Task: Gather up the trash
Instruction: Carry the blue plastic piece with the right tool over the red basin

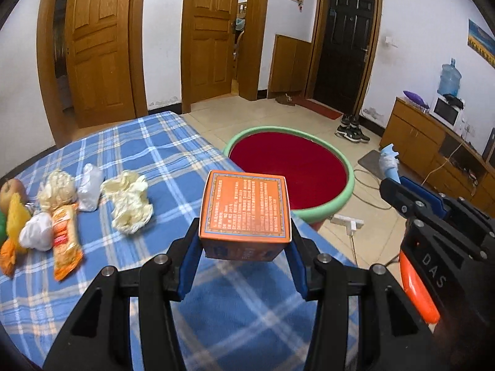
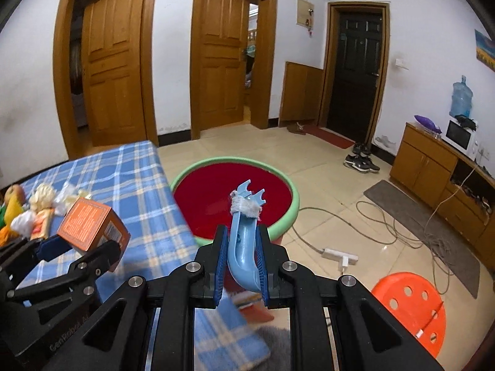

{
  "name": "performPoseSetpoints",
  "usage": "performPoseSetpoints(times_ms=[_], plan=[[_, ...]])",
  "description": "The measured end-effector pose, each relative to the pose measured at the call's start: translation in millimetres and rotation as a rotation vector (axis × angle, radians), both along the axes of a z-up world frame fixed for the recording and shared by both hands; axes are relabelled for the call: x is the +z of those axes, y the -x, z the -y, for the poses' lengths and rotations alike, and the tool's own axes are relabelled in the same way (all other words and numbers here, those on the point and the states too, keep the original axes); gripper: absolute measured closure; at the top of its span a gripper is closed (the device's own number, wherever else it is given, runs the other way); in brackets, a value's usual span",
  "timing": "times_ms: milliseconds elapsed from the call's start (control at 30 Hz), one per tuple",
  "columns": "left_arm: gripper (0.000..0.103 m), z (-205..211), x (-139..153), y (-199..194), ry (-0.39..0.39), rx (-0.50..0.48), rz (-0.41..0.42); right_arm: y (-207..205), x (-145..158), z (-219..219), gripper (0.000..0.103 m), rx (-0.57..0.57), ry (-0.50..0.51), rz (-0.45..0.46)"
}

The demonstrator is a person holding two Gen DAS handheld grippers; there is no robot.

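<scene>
- Left tool (image 1: 244, 247) clamped on orange box (image 1: 245, 207), lifted above the blue-checked worktop (image 1: 154, 154).
- Right tool (image 2: 241, 266) pinching blue plastic piece (image 2: 244, 241).
- Carrying step, by the look; next, over to red tub (image 1: 290, 170) at one o'clock, then release.

Even indoor light, soft shadows; strong fisheye bending, dark corner vignette; slight motion blur low down.

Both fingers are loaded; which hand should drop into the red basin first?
Right, probably. The right gripper holds the blue plastic piece close to the red basin, its tip lined up with it. The left gripper holds the orange box over the table.
</scene>
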State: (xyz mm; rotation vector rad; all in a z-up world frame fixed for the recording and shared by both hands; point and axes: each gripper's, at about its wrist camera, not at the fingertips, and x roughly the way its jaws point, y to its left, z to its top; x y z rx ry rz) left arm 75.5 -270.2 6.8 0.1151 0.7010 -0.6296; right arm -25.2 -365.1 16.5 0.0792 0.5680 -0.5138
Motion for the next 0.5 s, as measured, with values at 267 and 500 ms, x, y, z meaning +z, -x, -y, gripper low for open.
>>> performPoseSetpoints(times_ms=[267,500], plan=[[0.052,16.1,0.7,-37.7,0.011,0.044,0.039,-30.0,-3.2,23.7,0.085,-0.012,-0.043,0.044],[0.052,49.5,1.8,-72.0,0.010,0.011,0.092,-63.4,0.7,47.0,0.086,-0.034,-0.060,0.087]])
